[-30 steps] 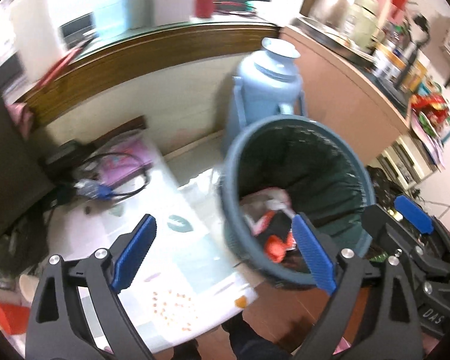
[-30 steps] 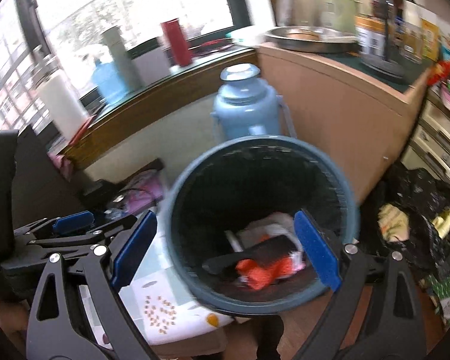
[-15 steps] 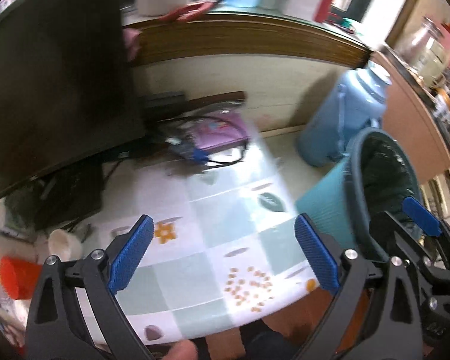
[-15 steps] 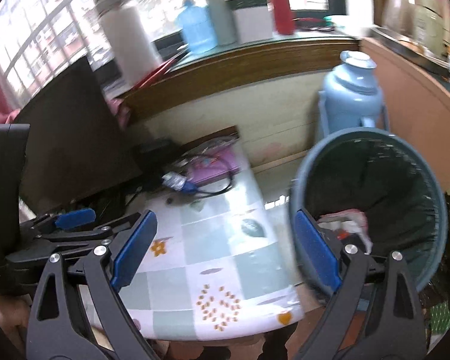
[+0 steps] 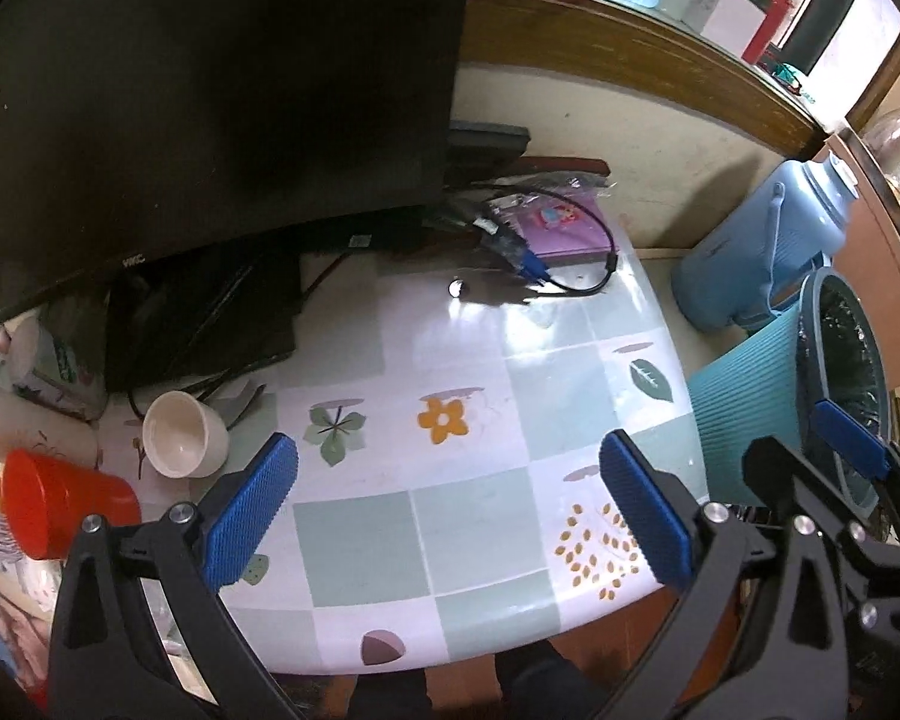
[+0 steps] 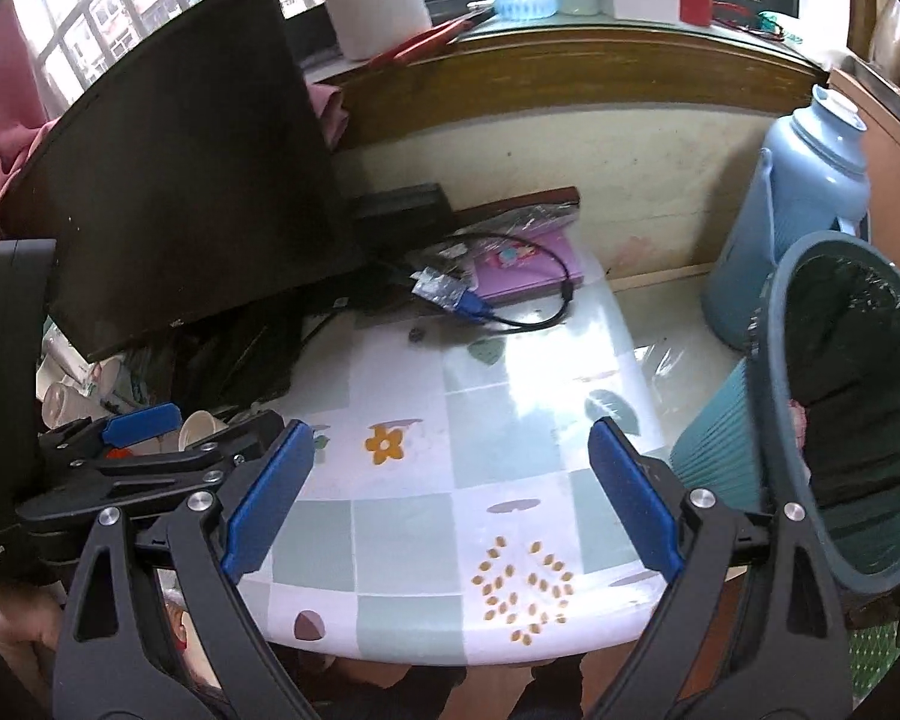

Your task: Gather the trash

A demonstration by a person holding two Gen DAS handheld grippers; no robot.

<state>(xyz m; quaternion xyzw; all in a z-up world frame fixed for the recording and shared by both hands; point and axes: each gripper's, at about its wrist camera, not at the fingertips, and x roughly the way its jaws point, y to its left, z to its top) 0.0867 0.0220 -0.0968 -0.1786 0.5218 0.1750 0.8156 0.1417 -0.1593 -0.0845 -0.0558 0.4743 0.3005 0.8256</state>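
Both grippers have swung from the ribbed blue waste bin [image 6: 840, 420] to the patterned table [image 5: 450, 480], left gripper [image 5: 450, 510] opening empty, right gripper [image 6: 450, 492] wide and empty, with the white paper cup [image 5: 183, 435] nearer the left.

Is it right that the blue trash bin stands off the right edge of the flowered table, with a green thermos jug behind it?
Nearly. The trash bin does stand off the right edge of the flowered table, but the thermos jug behind it is light blue, not green. The right wrist view shows this plainly.
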